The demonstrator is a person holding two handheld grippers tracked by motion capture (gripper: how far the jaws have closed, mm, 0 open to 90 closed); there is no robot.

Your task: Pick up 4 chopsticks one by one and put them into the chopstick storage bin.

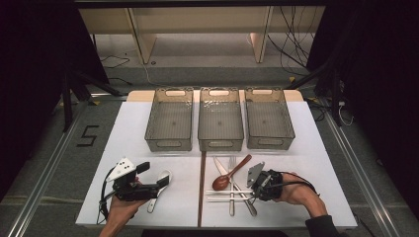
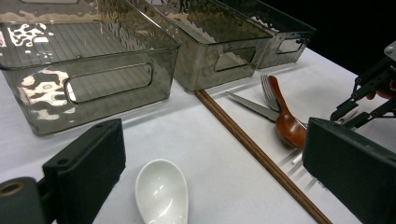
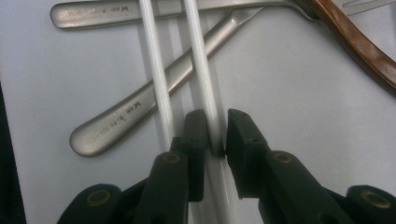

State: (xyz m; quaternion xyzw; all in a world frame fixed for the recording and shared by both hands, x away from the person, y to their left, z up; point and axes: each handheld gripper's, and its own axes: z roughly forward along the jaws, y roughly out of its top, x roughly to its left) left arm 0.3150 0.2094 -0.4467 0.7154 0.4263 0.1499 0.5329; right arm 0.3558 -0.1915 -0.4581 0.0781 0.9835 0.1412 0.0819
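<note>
Three grey bins wait at the back of the white table, the left gripper gapes over a white spoon, and the right gripper, pinching one white chopstick beside the forks, should lift straight so its twin stays flat.

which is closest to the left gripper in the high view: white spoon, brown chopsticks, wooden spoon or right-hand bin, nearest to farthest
1. white spoon, right beside the left gripper
2. brown chopsticks, along the table's middle
3. wooden spoon, right of those
4. right-hand bin, at the far side
</note>
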